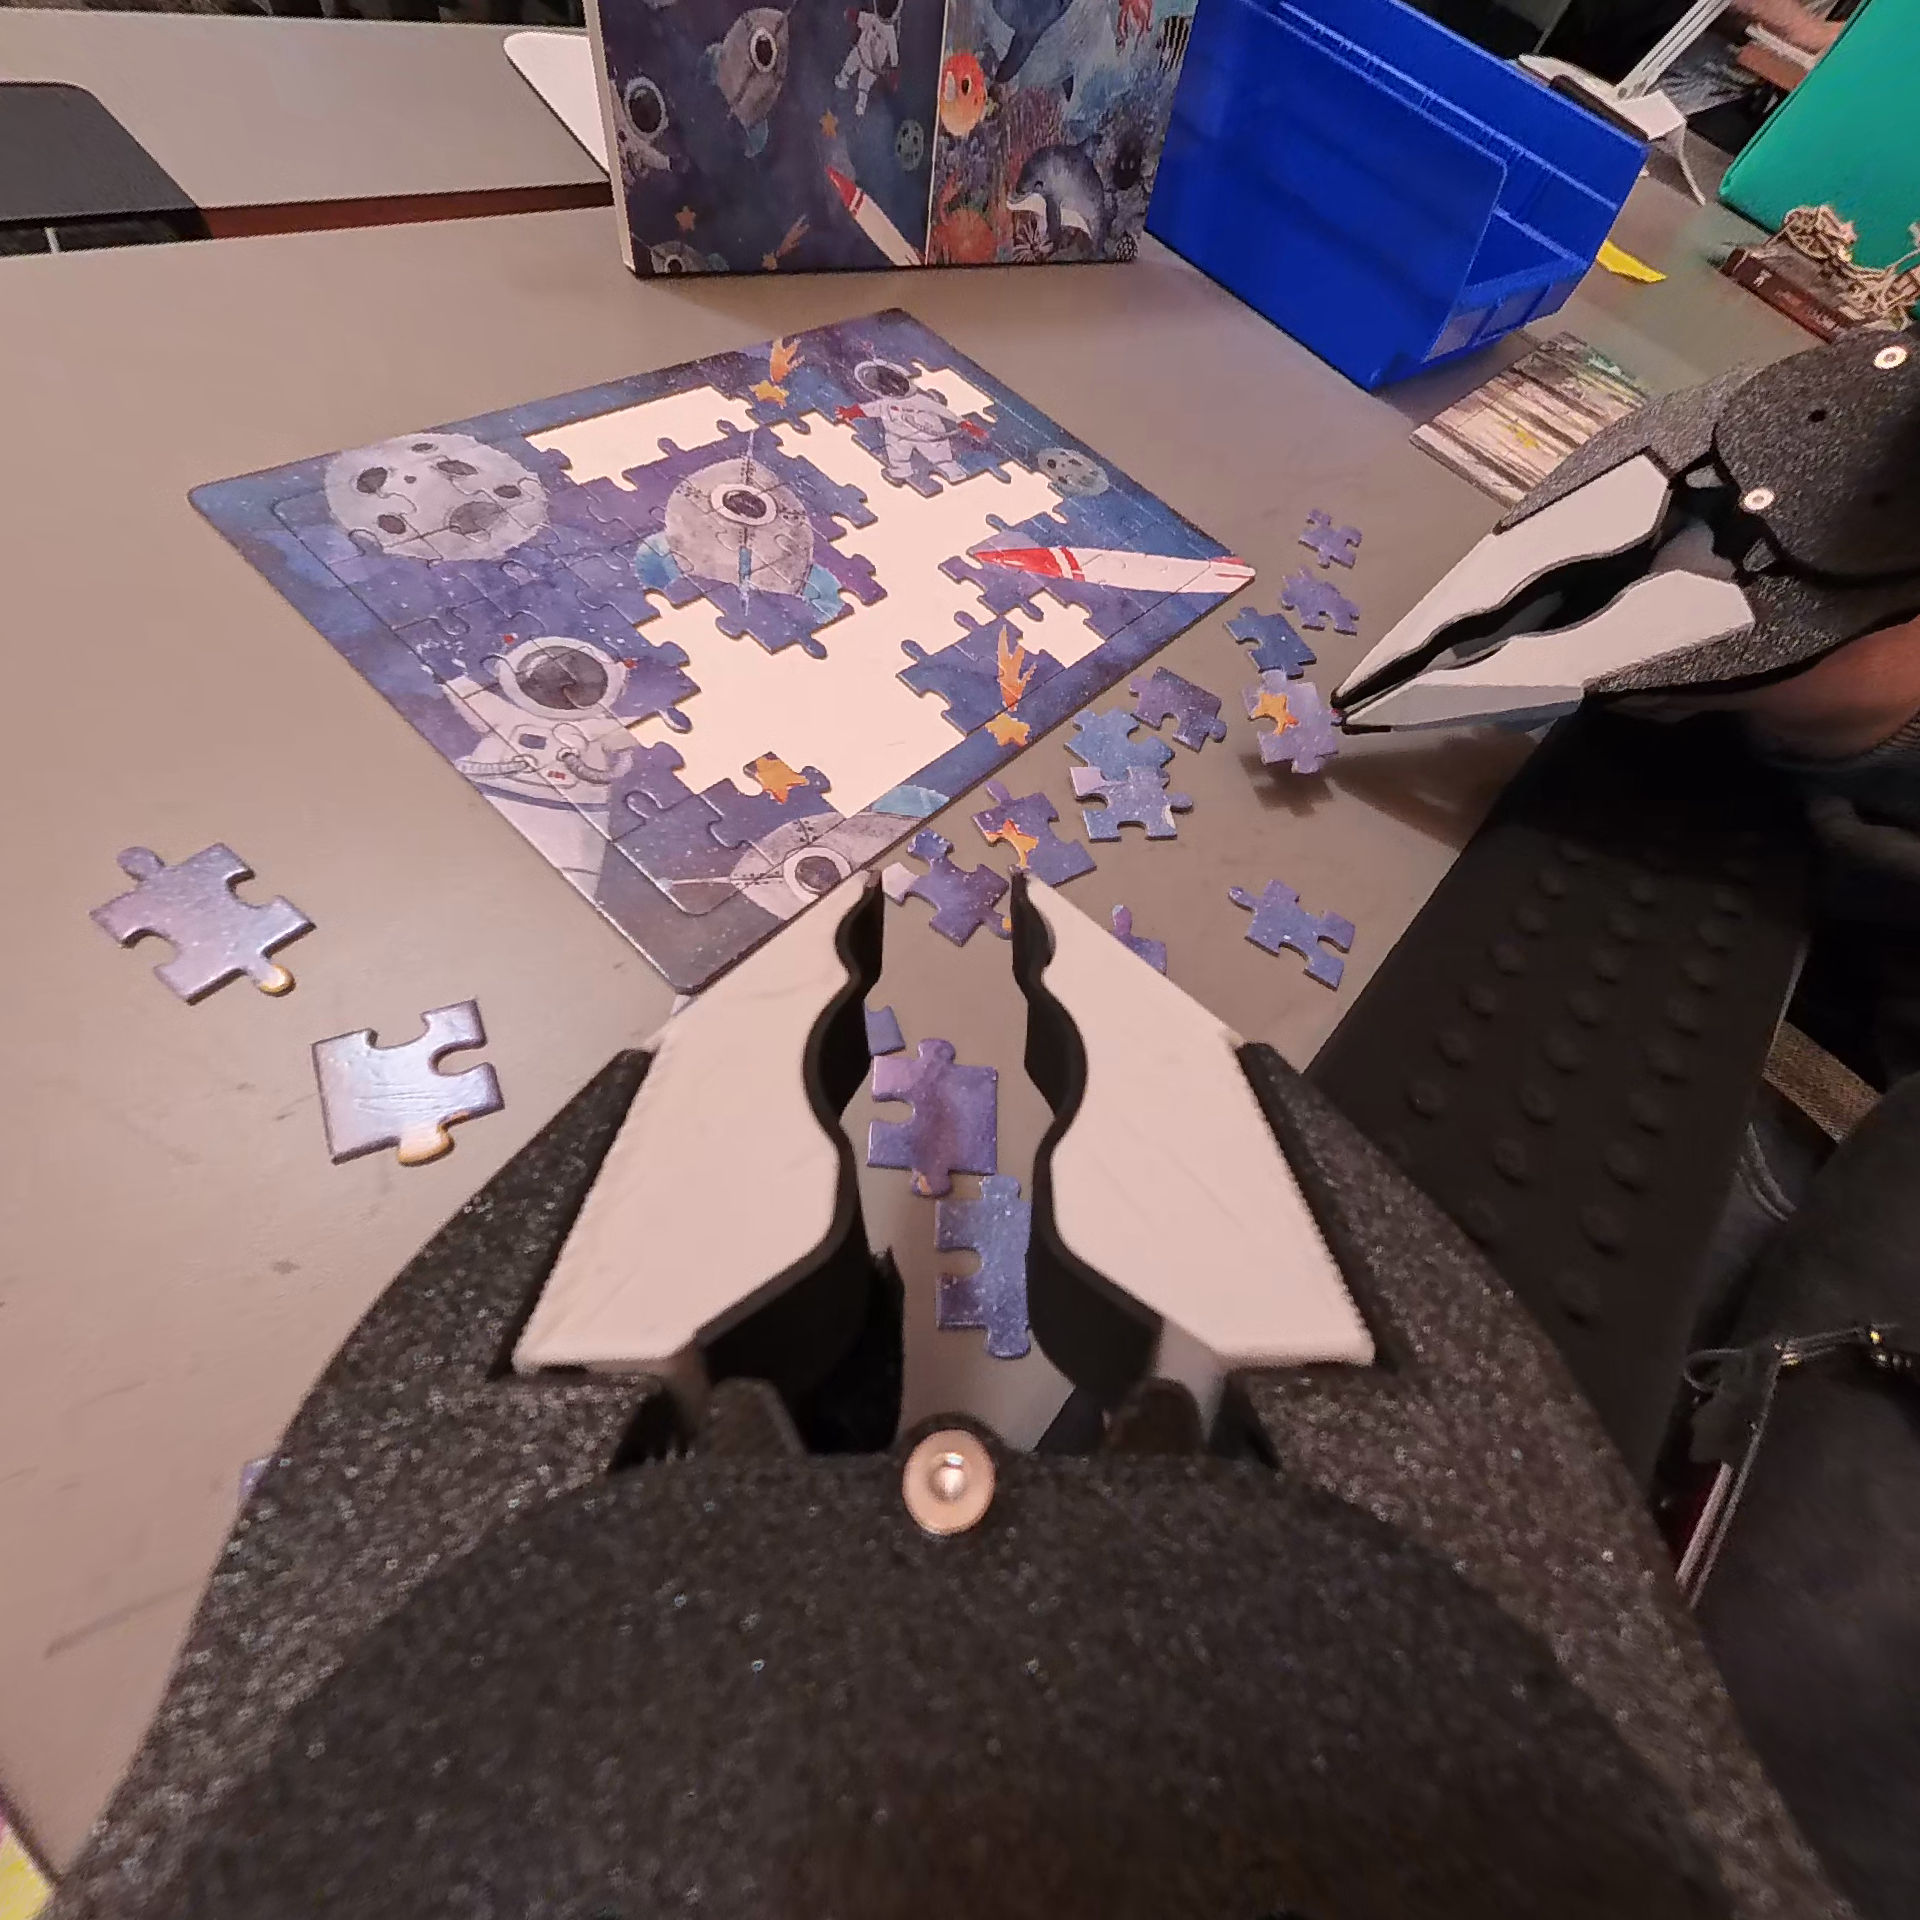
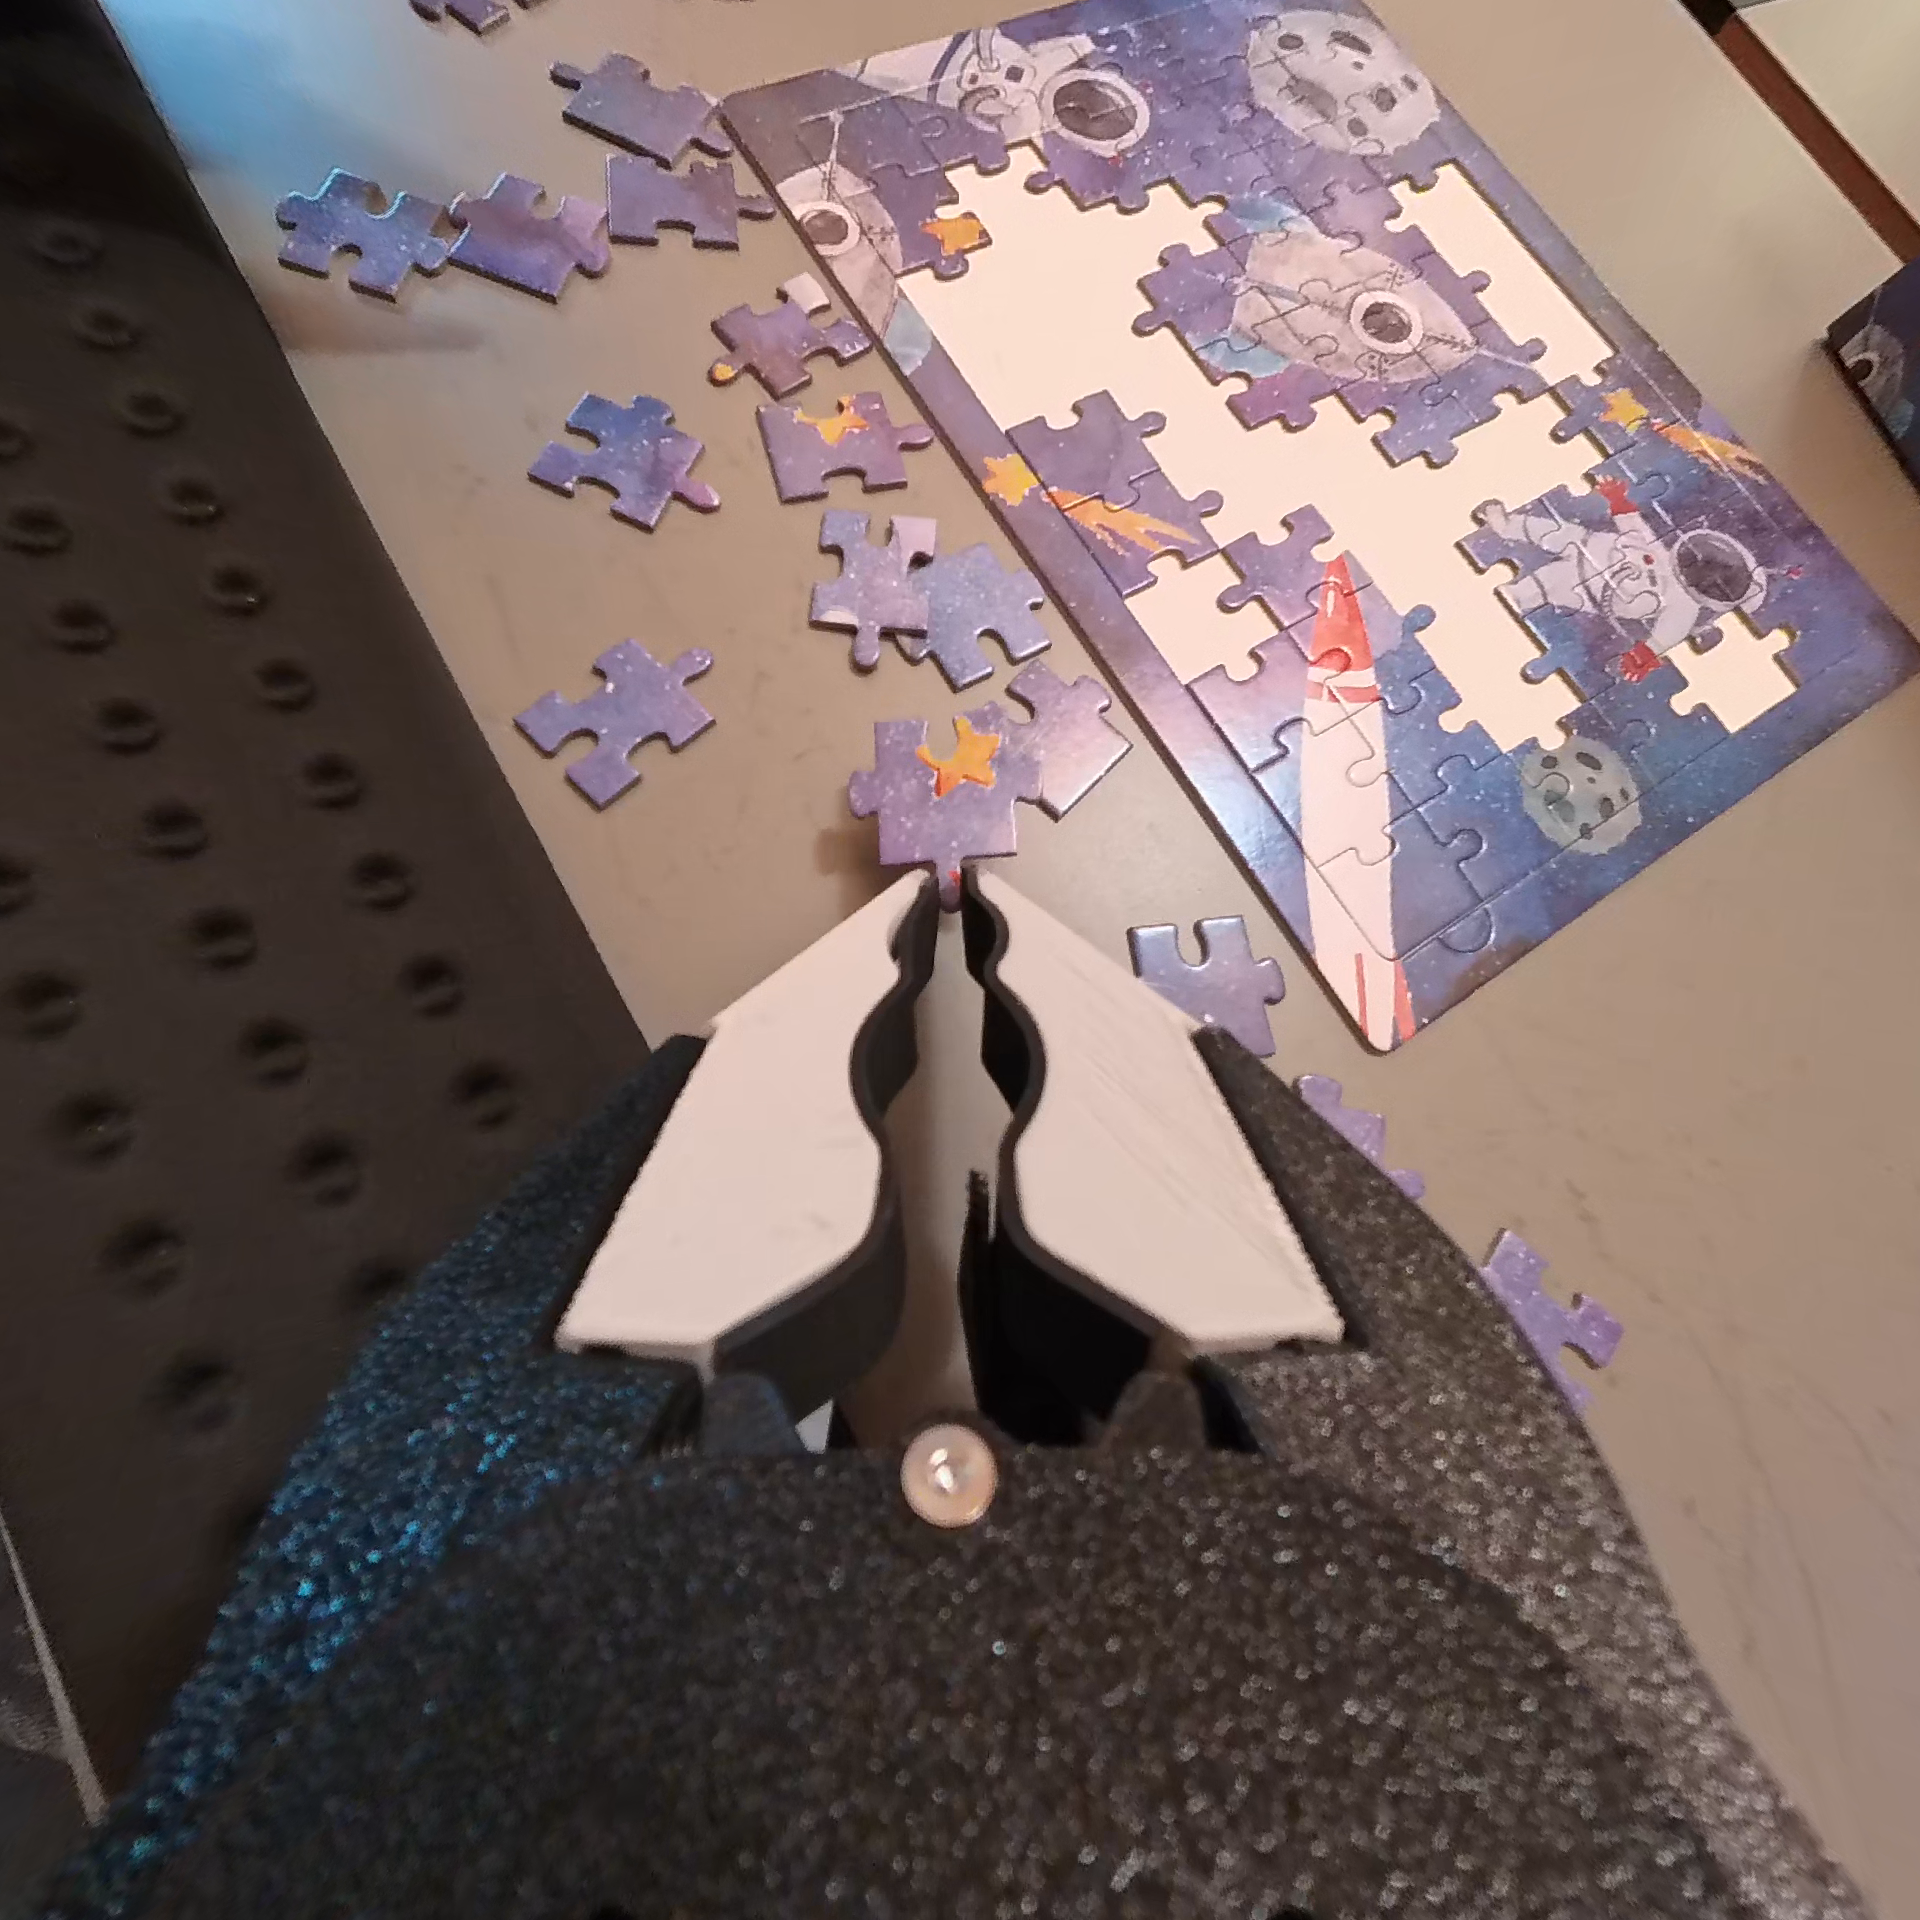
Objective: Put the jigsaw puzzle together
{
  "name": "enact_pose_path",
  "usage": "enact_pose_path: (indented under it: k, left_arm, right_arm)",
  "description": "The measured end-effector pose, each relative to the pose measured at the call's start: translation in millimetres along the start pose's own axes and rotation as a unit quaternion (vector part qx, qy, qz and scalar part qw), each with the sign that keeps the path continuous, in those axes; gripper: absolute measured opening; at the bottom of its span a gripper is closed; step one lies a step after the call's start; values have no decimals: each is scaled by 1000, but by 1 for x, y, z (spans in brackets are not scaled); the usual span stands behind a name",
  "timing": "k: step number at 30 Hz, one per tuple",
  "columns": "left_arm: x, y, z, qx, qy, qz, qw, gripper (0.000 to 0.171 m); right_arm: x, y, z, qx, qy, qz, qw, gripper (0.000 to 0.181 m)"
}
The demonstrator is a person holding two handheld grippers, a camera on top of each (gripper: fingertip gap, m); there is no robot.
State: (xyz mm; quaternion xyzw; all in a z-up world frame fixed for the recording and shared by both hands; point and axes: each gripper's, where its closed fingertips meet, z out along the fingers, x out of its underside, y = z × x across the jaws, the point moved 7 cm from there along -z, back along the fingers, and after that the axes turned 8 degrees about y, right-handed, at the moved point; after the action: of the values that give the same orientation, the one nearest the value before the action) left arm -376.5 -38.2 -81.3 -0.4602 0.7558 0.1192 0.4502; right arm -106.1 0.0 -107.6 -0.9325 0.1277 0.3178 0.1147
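- The right gripper (image 2: 948, 883) has its tips pinched almost closed on the near tab of a star piece (image 2: 951, 795), a purple piece with an orange star; the piece looks held by that tab alone, and in the left wrist view its far edge seems tilted off the table, though I cannot tell for sure
- The left gripper (image 1: 945, 894) hangs with a clear gap between its fingers and nothing in them, its tips just short of the near edge of the puzzle board (image 1: 717, 623); loose pieces (image 1: 940, 1112) lie on the table under it
- To do this step well, in my judgement: keep the pinch firm, since a tab hold lets the piece swing; lift it clear of the neighbouring piece (image 2: 1070, 732) that it overlaps, so that one is not dragged along; turn it so tabs match the hole, lower it flat, then press; the empty left gripper could steady the board
- The board is partly filled; astronauts, moon and rocket are in, while several white gaps remain through the middle and far side
- More loose pieces (image 2: 613, 717) are scattered beside the board's right edge; two (image 1: 405, 1081) lie apart on the left
- The surface is a plain grey table (image 1: 156, 1299); a black dimpled panel (image 2: 156, 623) runs along its right side
- Behind the board stand a printed puzzle box (image 1: 883, 135) and a blue bin (image 1: 1382, 177)
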Motion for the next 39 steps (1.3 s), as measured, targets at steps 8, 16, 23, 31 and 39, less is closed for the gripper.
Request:
enact_pose_path:
  k: [8, 16, 23, 31, 39]
  left_arm:
    - [0, 0, 0, 0, 1, 0, 1000, 24]
    - [0, 0, 0, -1, 1, -1, 1000, 24]
    - [-2, 2, -7, 25, -24, -22, 999, 24]
    - [-2, 10, -14, 35, -46, -51, 997, 24]
    - [-9, 20, -18, 46, -59, -89, 993, 25]
  right_arm:
    - [0, 1, 0, 3, 2, -1, 1000, 4]
    - [-47, -22, -28, 20, -12, -50, 998, 4]
    - [-146, -78, -36, 70, 66, -230, 969, 4]
    - [-179, -126, 43, 21, 92, -224, 970, 4]
    - [-185, -104, 66, 1, -39, -174, 984, 4]
